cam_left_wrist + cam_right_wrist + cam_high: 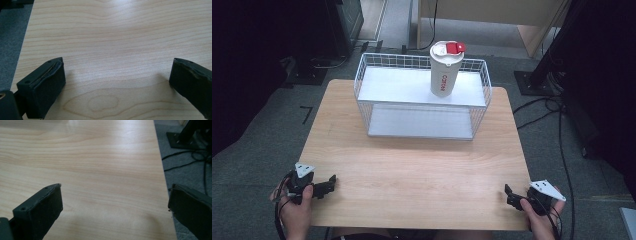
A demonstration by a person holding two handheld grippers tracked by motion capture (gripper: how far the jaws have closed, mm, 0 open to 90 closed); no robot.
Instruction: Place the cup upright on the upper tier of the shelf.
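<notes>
Down at seven o'clock on the wooden table point(412, 170), the left gripper point(331, 181) is resting near the edge, its hand point(294, 212) being cut off by the bottom of the high view. Opposite, at five o'clock, the right gripper point(508, 192) is sitting by the table's near right corner, the holding hand point(539, 222) likewise running out of view. Both are standing with jaws spread wide and nothing between them; the gripper views are showing only the tips of blocky black padded jaws over pale, grained wood. Both jaws on the right side of those views are being clipped by the picture edge.

Up at twelve o'clock, a white wire basket rack point(362, 80) with two flat shelves is standing at the far edge. On its upper shelf, toward one o'clock, a tall white tapered cup point(444, 75) is standing upright, well apart from both grippers, wearing a white lid with a red tab. Its red lettering is too small to read.
</notes>
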